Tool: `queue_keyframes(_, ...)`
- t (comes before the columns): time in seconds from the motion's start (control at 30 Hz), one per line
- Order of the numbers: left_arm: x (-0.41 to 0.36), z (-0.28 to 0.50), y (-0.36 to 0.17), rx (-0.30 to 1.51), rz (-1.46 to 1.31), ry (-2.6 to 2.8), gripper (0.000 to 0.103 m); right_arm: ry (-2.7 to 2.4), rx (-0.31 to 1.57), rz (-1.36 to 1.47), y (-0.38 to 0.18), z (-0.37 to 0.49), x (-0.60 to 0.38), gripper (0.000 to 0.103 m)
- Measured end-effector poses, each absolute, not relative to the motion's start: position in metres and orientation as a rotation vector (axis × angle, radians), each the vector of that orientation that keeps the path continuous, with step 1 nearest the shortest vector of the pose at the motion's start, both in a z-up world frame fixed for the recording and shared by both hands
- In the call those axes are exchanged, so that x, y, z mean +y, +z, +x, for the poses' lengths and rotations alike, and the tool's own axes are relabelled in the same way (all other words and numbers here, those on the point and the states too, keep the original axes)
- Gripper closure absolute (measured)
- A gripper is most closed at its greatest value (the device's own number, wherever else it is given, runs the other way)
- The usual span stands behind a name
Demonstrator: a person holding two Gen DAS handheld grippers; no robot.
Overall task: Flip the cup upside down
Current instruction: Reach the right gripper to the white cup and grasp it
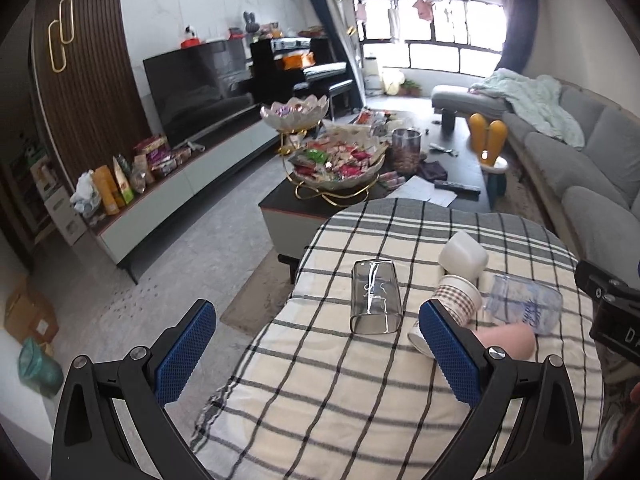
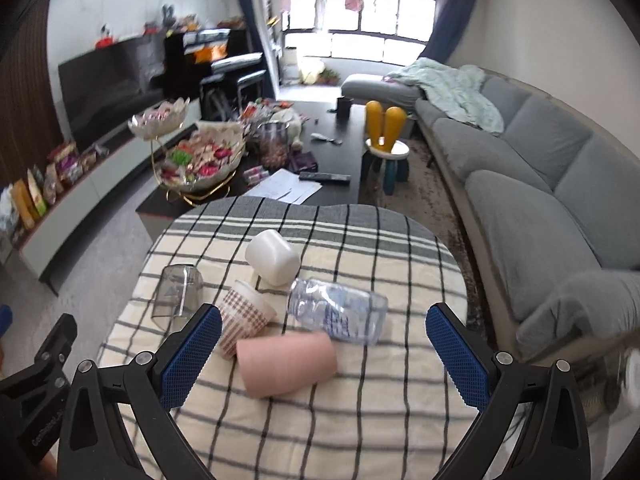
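Several cups lie on their sides on the plaid-covered table. A clear smoky glass lies at the left. A white cup lies farthest. A checked paper cup, a clear blue-printed cup and a pink cup lie together. My left gripper is open and empty, just short of the smoky glass. My right gripper is open and empty, with the pink cup between its fingers' line.
Beyond the table stands a dark coffee table with snack bowls, a jar and papers. A grey sofa runs along the right. A TV cabinet is at the left. A yellow-eared stool stands by the sofa.
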State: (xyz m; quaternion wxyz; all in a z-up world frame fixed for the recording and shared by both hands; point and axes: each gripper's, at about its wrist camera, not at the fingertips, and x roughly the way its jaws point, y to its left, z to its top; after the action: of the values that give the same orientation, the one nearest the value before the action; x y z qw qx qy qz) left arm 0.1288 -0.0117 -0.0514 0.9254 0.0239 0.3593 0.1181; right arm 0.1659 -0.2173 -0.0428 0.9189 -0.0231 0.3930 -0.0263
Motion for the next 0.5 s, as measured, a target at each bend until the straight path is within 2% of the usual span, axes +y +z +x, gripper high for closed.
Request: queue_keyframes(0.5,-0.009,0.21,-0.101,0.872,-0.082,0.38,0.0,0.195,1.049,-0.284,-0.113,0.306,-0.176,0.003)
